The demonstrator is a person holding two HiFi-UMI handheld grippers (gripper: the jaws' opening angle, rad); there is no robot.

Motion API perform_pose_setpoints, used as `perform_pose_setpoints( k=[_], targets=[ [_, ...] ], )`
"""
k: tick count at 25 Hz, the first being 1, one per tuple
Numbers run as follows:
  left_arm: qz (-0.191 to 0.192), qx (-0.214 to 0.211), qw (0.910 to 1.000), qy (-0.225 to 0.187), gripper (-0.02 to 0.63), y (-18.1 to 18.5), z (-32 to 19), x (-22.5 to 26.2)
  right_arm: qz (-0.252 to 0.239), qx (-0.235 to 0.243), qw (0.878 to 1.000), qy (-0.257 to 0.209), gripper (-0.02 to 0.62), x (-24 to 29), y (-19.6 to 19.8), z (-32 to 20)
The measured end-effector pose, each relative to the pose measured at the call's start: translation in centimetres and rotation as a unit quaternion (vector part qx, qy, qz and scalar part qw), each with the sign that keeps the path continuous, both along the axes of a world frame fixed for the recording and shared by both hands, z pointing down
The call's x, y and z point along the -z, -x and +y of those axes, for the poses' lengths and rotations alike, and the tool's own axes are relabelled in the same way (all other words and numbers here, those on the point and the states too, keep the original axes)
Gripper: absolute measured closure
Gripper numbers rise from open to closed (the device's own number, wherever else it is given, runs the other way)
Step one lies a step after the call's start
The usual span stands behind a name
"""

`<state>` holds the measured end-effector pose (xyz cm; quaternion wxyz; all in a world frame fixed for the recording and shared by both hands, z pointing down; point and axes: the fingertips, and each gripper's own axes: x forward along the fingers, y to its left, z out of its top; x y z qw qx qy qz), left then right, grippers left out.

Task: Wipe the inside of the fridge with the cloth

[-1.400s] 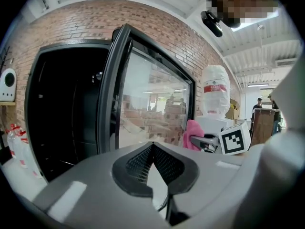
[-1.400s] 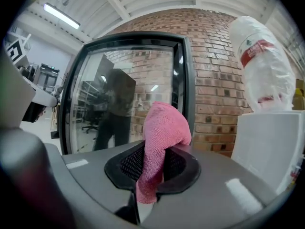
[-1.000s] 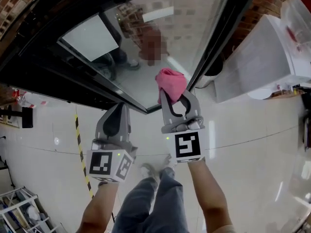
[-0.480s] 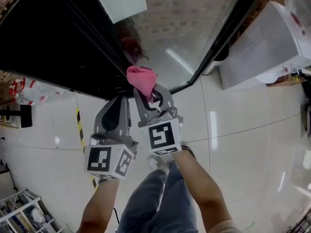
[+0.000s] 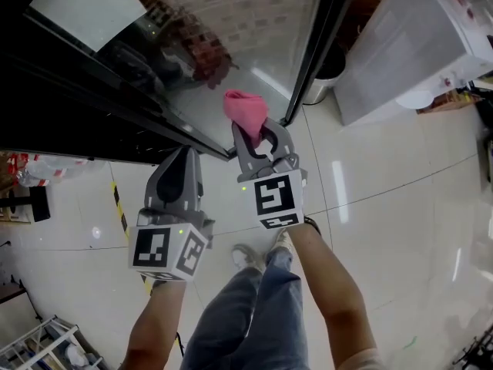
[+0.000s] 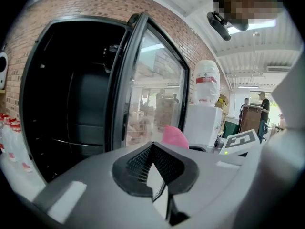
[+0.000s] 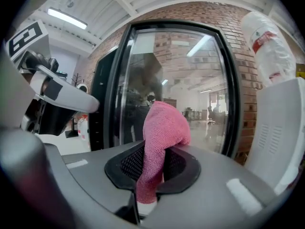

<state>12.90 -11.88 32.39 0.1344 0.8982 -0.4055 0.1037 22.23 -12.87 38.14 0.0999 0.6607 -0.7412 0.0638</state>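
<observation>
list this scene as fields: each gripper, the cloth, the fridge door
left gripper: fingers together, nothing between them
right gripper: shut on the pink cloth, facing the glass door
cloth state: bunched, sticking up past the fingers
fridge door: glass, swung open
fridge interior: dark, cloth not inside yet
beside fridge: white water dispenser

Brick wall [image 6: 95,4] meets a glossy pale floor [image 5: 400,206]
</observation>
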Motion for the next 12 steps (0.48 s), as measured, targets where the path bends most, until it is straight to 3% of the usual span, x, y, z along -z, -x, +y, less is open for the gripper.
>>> perform_pose_setpoints(
  k=[12],
  targets=[
    [-0.023, 0.029, 0.9993, 0.001, 0.611, -5.3, -2.2, -1.0, 0.001, -0.038, 0.999, -0.003, 0.535, -0.5, -12.4, -2.5]
  ],
)
